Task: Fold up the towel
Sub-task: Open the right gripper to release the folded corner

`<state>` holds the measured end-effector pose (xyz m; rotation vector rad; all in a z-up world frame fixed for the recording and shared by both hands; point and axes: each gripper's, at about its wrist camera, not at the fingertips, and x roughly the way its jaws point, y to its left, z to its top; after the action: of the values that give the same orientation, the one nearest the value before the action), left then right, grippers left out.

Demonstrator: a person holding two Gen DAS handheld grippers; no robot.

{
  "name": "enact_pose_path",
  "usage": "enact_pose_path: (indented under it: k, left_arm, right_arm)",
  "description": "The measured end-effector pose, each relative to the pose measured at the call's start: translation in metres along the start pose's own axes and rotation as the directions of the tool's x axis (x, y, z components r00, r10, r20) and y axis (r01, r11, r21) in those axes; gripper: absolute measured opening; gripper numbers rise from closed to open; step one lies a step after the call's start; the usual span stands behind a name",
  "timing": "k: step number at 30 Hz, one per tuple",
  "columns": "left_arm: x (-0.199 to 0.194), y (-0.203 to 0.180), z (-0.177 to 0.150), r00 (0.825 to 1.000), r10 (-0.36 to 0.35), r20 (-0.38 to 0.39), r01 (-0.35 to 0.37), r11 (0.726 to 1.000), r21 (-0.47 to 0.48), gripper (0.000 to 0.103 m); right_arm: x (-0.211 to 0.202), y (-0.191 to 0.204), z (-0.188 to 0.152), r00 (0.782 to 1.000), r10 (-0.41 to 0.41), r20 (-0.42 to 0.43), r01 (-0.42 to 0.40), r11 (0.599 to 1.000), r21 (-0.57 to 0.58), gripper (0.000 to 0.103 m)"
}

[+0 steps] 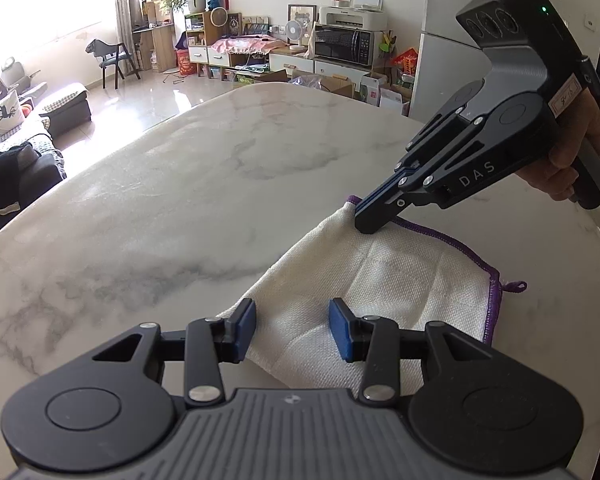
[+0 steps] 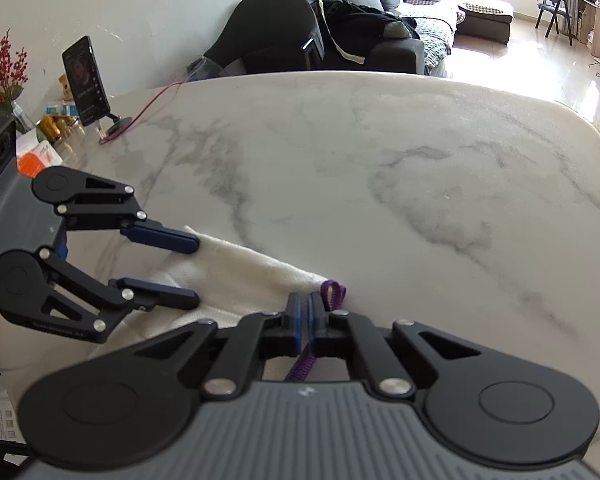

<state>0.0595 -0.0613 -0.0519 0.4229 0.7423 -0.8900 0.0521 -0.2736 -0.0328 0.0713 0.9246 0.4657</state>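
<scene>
Left wrist view: white towel [image 1: 388,280] on marble bench [image 1: 180,200], right hand-held gripper [image 1: 362,222] clamped on its 12 o'clock corner; right wrist view adds left hand-held gripper [image 2: 198,272], pads apart, straddling towel's 9 o'clock edge, plus purple loop [image 2: 332,294].

Marble bench [image 1: 180,208], phone on stand [image 2: 86,80] at bench's far-left corner, red cable [image 2: 156,98] beside it, dark sofa [image 2: 340,20] beyond bench, microwave [image 1: 342,44] past bench

The towel [image 1: 400,280] has its near edge hidden beneath the left gripper [image 1: 292,330].
</scene>
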Motion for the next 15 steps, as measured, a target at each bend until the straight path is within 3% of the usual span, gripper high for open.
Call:
enact_pose_path:
  k: [5, 15]
  left_arm:
    - [-0.008, -0.008, 0.001, 0.999, 0.026, 0.024, -0.026, 0.999, 0.025, 0.042]
    - [-0.031, -0.044, -0.007, 0.997, -0.083, 0.005, 0.081, 0.986, 0.144, 0.042]
  right_arm:
    - [-0.008, 0.005, 0.000, 1.000, 0.000, 0.010, 0.001, 1.000, -0.005, 0.010]
    - [-0.018, 0.056, -0.010, 0.996, 0.085, -0.020, -0.087, 0.984, -0.153, 0.011]
